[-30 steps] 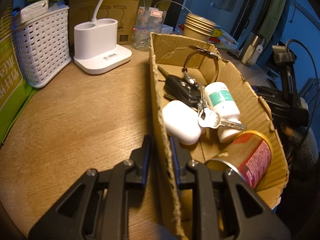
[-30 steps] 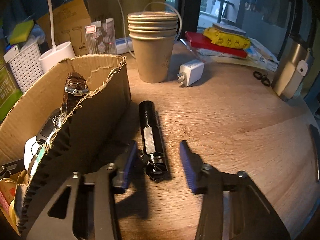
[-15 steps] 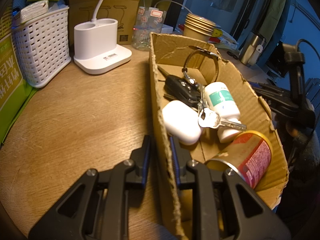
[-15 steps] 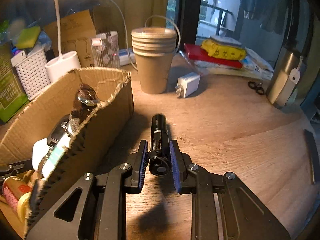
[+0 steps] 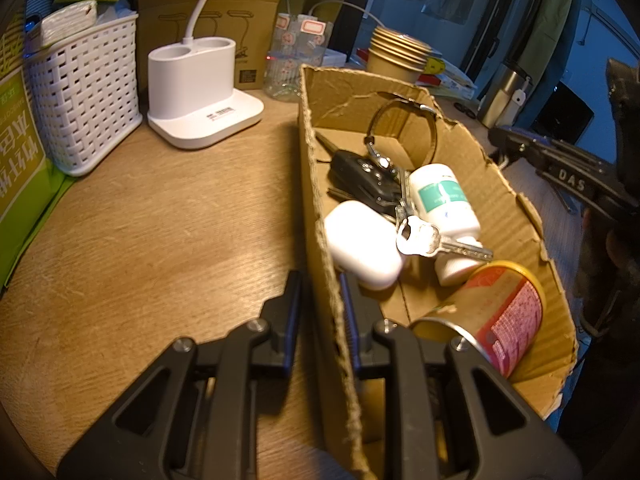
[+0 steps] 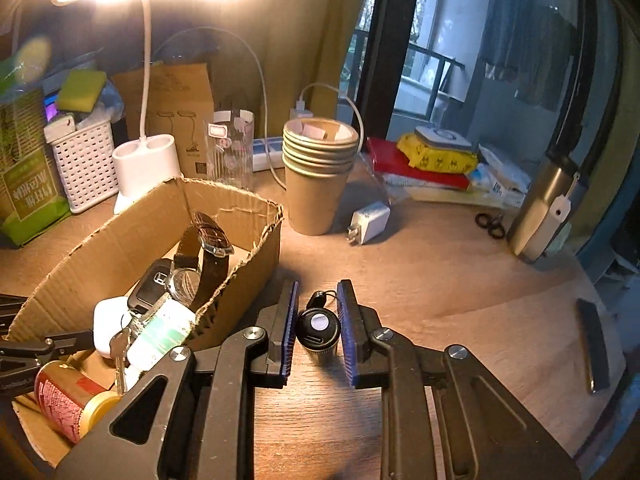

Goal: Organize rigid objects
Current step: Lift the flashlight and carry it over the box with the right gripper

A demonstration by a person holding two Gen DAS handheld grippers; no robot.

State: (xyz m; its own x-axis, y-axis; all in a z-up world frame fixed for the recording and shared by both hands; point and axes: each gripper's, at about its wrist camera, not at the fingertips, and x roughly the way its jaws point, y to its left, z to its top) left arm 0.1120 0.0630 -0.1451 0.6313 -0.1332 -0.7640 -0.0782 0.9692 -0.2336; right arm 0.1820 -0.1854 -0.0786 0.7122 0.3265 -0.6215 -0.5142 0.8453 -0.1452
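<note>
The cardboard box (image 5: 400,92) serves as the landmark, standing on the wooden desk (image 5: 160,220). Left of the box, at the far edge of the desk, stand a white woven basket (image 5: 84,96) and then a white lamp base (image 5: 200,88). The left tool (image 5: 318,304) is pinched narrow on the box's near left wall, one finger outside the cardboard and one inside.

Inside the box, from its left wall rightward, lie a white earbud case (image 5: 362,244), a black car key (image 5: 360,174) with a silver key (image 5: 424,238) resting across the case's edge, a white pill bottle (image 5: 442,200) and a red can (image 5: 500,312) at the near right corner. A wristwatch (image 5: 400,128) stands looped toward the box's far end.

Right of the box, the right tool (image 6: 318,328) is clamped tight on a black flashlight (image 6: 319,326), its tail end facing the camera and its body held clear above the desk, just beside the box's right wall. Beyond the box's far right corner stand stacked paper cups (image 6: 316,172), with a white charger plug (image 6: 370,222) lying just right of them. Farther right, well apart from the box, a steel flask (image 6: 548,208) stands at the desk's edge.
</note>
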